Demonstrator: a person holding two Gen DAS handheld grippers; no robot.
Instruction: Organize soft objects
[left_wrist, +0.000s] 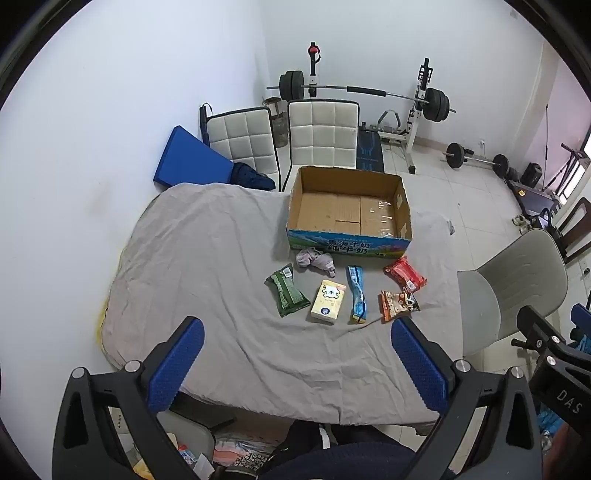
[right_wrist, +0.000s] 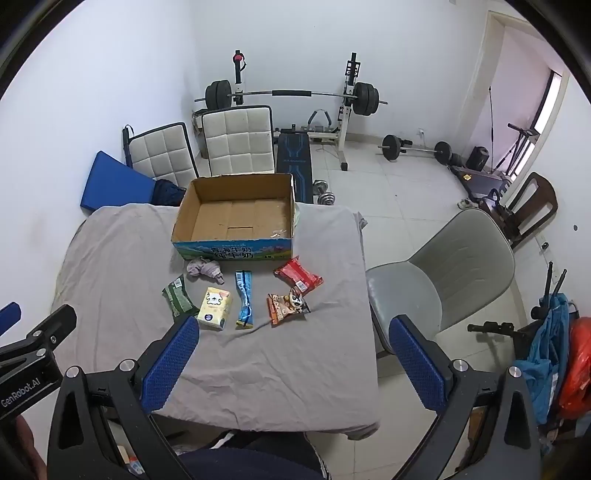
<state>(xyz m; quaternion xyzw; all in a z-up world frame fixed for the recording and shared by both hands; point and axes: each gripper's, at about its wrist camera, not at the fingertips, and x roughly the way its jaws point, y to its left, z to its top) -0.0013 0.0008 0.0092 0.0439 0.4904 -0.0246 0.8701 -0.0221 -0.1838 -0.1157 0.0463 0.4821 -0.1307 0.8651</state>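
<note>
An open, empty cardboard box (left_wrist: 349, 208) (right_wrist: 236, 218) stands at the far side of a table under a grey cloth (left_wrist: 207, 280) (right_wrist: 122, 258). In front of it lie a crumpled purple-grey cloth (left_wrist: 314, 260) (right_wrist: 204, 269), a green packet (left_wrist: 288, 295) (right_wrist: 178, 297), a yellow tissue pack (left_wrist: 328, 302) (right_wrist: 214, 307), a blue stick packet (left_wrist: 357, 294) (right_wrist: 244, 299), a red packet (left_wrist: 405, 275) (right_wrist: 298, 277) and an orange snack bag (left_wrist: 398, 304) (right_wrist: 288, 302). My left gripper (left_wrist: 297, 360) and right gripper (right_wrist: 295, 358) are open and empty, held above the table's near edge.
Two white padded chairs (left_wrist: 321, 134) and a blue mat (left_wrist: 190, 157) stand behind the table. A grey chair (right_wrist: 443, 277) stands to the right. A barbell rack (right_wrist: 295, 98) and weights (right_wrist: 413, 147) sit on the tiled floor beyond.
</note>
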